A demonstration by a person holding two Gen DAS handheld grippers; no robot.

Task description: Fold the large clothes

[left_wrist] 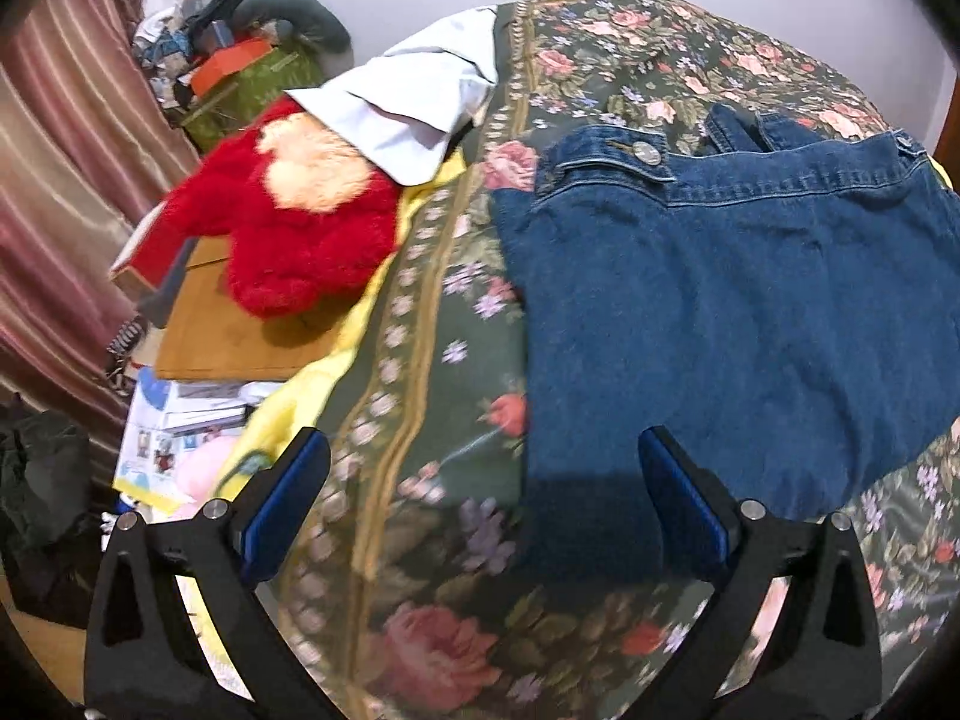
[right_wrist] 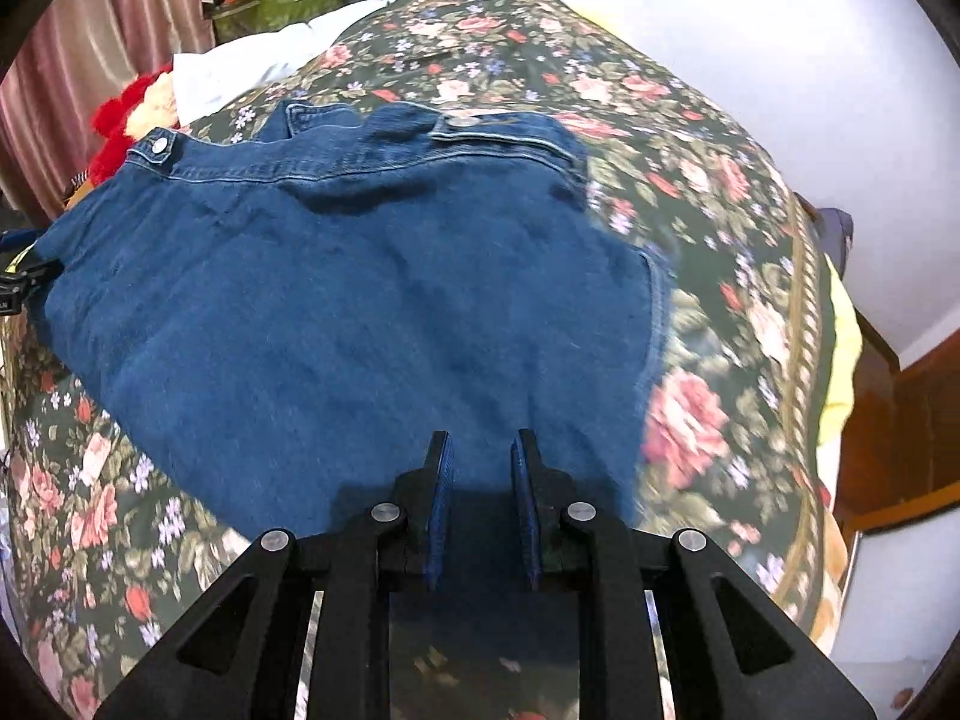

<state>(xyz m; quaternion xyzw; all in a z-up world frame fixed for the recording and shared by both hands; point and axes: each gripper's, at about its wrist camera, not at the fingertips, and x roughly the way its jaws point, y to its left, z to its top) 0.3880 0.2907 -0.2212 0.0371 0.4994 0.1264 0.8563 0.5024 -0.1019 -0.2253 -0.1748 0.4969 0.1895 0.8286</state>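
Lying flat on the flowery bed (right_wrist: 708,276), the blue denim jacket (right_wrist: 336,300) sat right before the narrow, empty right gripper (right_wrist: 480,450), nearer than the wide-open, empty left gripper (left_wrist: 480,456).

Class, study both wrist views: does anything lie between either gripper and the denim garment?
Nothing visible does. The denim garment lies bare on the floral bedspread; the left gripper and right gripper hang directly over its near edge.

- Left wrist: low over the bed's (left_wrist: 420,312) left edge, facing across it.
- Right wrist: close above the denim (right_wrist: 336,300) (shared by both views).
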